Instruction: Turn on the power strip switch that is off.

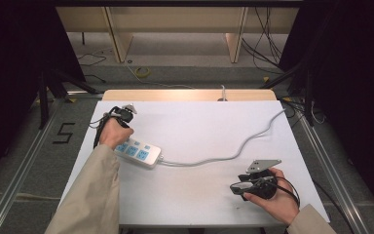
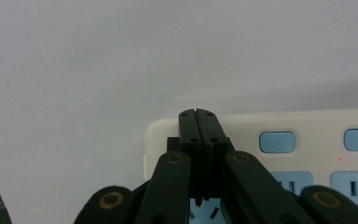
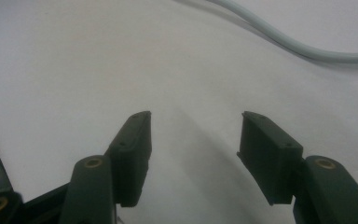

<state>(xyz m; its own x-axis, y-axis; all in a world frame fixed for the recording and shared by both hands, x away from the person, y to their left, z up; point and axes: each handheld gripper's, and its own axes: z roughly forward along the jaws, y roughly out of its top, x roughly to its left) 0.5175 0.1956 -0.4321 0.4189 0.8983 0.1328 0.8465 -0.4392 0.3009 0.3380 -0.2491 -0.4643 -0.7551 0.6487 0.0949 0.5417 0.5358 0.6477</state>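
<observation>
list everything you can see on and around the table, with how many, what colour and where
power strip: one, white with pale blue sockets and buttons, left part of the table
power strip cable: one, light grey, running from the strip across to the table's far right edge
table: one, white top with a wooden far edge, centre
floor cables: several, black, on the floor beyond the table
yellow cable coil: one, on the floor beyond the table
number 5 marking: one, black, on the floor at left
left gripper: one, black, shut, over the strip's end
right gripper: one, black, open, over bare table at near right
sleeves: two, beige
</observation>
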